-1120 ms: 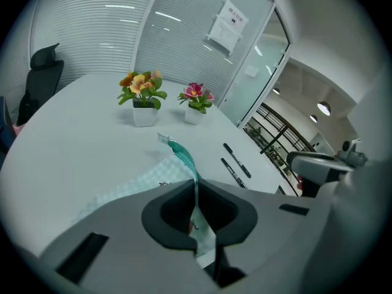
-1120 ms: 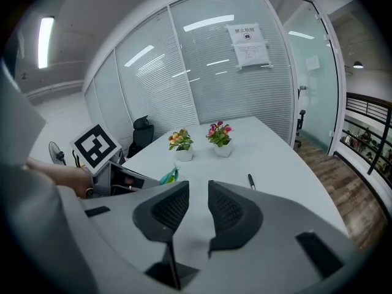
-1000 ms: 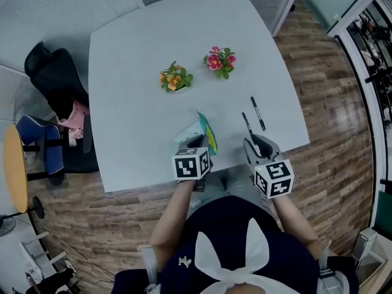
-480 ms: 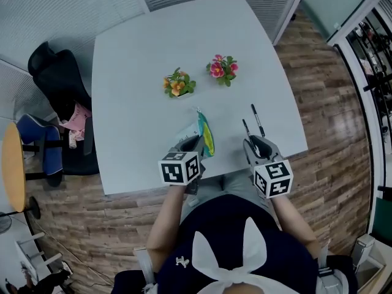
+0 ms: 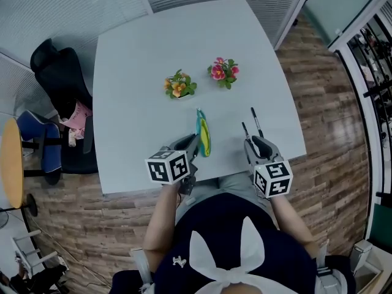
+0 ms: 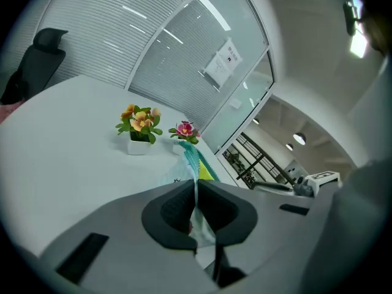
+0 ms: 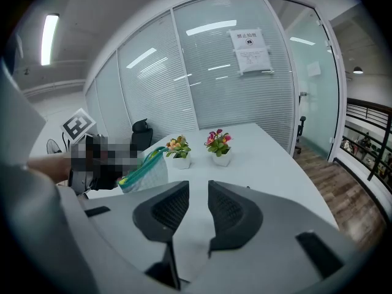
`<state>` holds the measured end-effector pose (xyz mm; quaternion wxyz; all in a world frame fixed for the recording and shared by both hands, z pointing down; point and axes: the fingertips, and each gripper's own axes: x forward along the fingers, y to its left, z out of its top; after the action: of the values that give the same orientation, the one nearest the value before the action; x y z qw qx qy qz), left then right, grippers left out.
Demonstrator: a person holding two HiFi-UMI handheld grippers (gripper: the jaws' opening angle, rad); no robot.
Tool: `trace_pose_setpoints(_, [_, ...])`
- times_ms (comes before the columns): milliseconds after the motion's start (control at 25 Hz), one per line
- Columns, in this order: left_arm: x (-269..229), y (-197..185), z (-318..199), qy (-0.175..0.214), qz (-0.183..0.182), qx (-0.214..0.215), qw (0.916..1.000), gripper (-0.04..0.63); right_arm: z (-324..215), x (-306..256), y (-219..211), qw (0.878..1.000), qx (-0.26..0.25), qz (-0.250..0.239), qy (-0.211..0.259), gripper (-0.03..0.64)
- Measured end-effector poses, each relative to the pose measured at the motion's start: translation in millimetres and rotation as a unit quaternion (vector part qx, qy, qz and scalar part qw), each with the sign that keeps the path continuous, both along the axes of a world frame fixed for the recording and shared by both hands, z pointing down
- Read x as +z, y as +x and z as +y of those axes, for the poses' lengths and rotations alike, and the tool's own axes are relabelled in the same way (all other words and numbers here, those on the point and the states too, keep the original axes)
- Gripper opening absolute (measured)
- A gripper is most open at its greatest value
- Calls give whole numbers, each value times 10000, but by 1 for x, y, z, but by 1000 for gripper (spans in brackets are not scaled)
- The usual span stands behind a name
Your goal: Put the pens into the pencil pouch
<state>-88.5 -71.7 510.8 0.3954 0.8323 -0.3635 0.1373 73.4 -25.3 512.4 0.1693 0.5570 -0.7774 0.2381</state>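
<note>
Head view: the left gripper (image 5: 192, 144) is clamped on the near end of the pencil pouch (image 5: 203, 135), which stands on edge and stretches straight ahead of its jaws, teal zip band uppermost; the right gripper (image 5: 256, 144) rests at the near edge of the white table (image 5: 135, 60) with its jaws apart; two black pens (image 5: 256, 120) lie loose on the tabletop just ahead of that gripper, side by side and not touching, well to the right of the pouch; two small flower pots, orange (image 5: 179, 86) and pink (image 5: 223, 71), stand farther ahead of both tools.

Left gripper view: the jaws are together, pinching the pouch's pale fabric (image 6: 197, 192) between the pads; the pouch rises beyond the jaw tips towards the two flower pots.

Right gripper view: the pads stand parted with only bare tabletop between them; the pouch (image 7: 146, 171) hangs to the front-left of this tool, zip edge on top; whether its lower edge touches the table cannot be told; the pens are hidden here.
</note>
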Motion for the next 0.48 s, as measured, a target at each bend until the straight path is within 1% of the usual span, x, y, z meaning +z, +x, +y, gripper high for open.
trace_pose_setpoints(80, [5, -3, 2, -26, -128, 12, 9999, 32, 0, 0, 2, 10000, 35, -7, 0, 104])
trace_pose_setpoints(200, [6, -5, 1, -42, -97, -8, 9999, 32, -3, 2, 4, 10000, 57, 0, -15, 104])
trace_pose_setpoints(480, [6, -5, -1, 12, -180, -3, 9998, 32, 3, 19, 9, 9997, 96, 56, -197, 110])
